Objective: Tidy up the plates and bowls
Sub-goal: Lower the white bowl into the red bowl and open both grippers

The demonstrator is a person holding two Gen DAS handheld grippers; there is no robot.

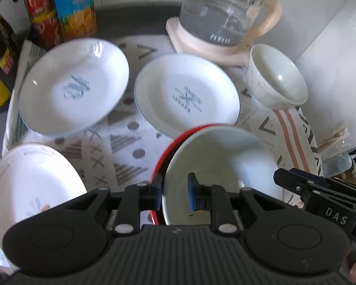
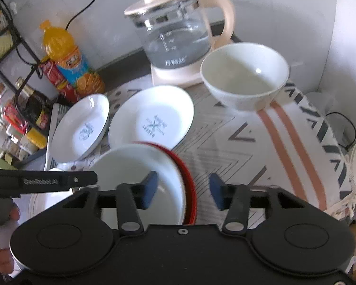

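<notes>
- Left wrist view: the left gripper straddles the near rim of a red-rimmed white bowl, pads slack, not pinching. Ahead lie two printed plates side by side; a white bowl sits ahead to the right.
- Right wrist view: the right gripper stands parted around the red-rimmed bowl's right edge, clear of it. The bowl opens upward, slightly tilted. Nothing looks stacked; most sorting remains.
</notes>
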